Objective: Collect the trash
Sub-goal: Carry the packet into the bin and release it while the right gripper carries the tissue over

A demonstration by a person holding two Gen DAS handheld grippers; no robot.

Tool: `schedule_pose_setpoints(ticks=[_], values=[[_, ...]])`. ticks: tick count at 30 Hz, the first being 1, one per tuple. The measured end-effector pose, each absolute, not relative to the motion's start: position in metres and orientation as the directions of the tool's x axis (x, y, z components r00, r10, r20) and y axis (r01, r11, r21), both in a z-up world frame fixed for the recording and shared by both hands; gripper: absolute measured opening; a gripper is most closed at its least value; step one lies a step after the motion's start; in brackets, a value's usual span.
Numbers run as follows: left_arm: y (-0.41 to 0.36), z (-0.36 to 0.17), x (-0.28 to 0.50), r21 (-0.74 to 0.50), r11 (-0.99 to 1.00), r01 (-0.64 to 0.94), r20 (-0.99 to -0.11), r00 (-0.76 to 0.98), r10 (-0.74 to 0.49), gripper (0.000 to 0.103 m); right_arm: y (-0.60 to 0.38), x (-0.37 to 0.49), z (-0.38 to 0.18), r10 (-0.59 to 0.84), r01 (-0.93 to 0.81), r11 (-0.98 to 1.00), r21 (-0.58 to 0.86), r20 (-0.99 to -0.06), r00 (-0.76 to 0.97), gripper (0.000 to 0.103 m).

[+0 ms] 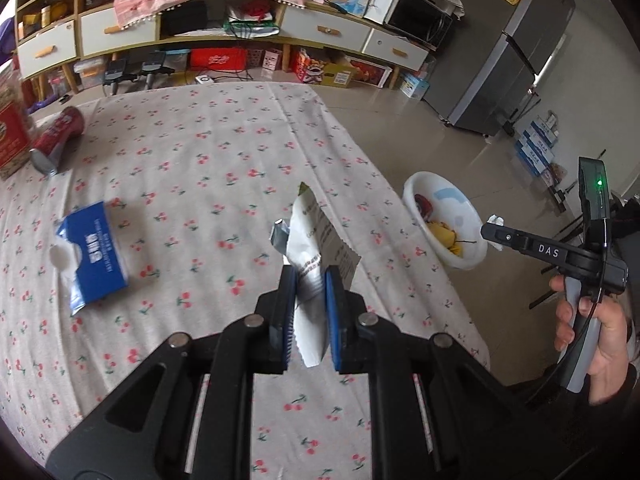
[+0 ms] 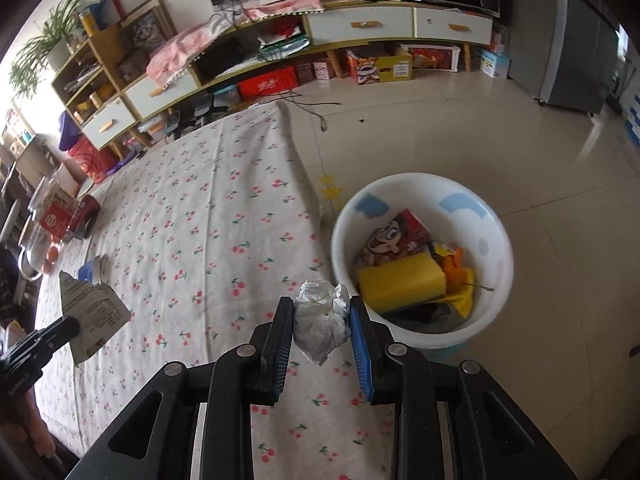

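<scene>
My left gripper (image 1: pixel 310 280) is shut on a white snack wrapper (image 1: pixel 316 236) and holds it above the cherry-print tablecloth (image 1: pixel 200 168). The same wrapper (image 2: pixel 90 312) shows in the right wrist view, at the left. My right gripper (image 2: pixel 322 316) is shut on a crumpled white tissue (image 2: pixel 322 320), above the table's right edge, just left of the white trash bucket (image 2: pixel 500 240). The bucket stands on the floor and holds a yellow sponge, a red cartoon packet and orange scraps. In the left wrist view the bucket (image 1: pixel 412 196) is right of the table, with the right gripper (image 1: pixel 496 230) over it.
A blue tissue pack (image 1: pixel 94 252) lies on the table's left part. A red can (image 1: pixel 58 134) lies on its side at the far left beside a red box (image 1: pixel 10 136). A low cabinet (image 1: pixel 240 28) and a grey fridge (image 1: pixel 516 44) stand beyond the tiled floor.
</scene>
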State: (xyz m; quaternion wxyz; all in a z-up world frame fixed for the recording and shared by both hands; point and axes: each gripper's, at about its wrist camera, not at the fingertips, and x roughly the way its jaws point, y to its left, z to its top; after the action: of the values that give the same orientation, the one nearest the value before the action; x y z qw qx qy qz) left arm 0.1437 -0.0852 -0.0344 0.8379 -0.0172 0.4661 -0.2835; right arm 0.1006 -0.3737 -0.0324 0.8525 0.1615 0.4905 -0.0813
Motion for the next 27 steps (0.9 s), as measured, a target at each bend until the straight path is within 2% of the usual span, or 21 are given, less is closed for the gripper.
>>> schedule_pose_setpoints(ticks=[11,19,21,24,27], values=[[-0.206,-0.039,0.148,-0.328,0.739,0.589,-0.758,0.303,-0.577,0.016,-0.451,0.065,-0.035,-0.022,0.433,0.869,0.239,-0.856,0.517,0.029],[-0.264,-0.051,0.158,-0.32,0.717,0.62,-0.766,0.276,-0.581,0.017,-0.482,0.055,-0.039,-0.036,0.486,0.835,0.256,-0.857,0.514,0.029],[-0.272,-0.052,0.159,-0.314,0.712,0.628,-0.762,0.281,-0.584,0.019,-0.487,0.053,-0.041,-0.042,0.496,0.83,0.254,-0.859,0.51,0.029],[-0.279,-0.055,0.166,-0.328,0.698,0.637,-0.751,0.273,-0.601,0.027,-0.494,0.051,-0.043,-0.04,0.51,0.819,0.262,-0.861,0.507,0.029],[-0.282,-0.059,0.171,-0.326,0.709,0.625,-0.757,0.276,-0.592,0.028,-0.496,0.052,-0.044,-0.039,0.515,0.815,0.265,-0.862,0.505,0.029]])
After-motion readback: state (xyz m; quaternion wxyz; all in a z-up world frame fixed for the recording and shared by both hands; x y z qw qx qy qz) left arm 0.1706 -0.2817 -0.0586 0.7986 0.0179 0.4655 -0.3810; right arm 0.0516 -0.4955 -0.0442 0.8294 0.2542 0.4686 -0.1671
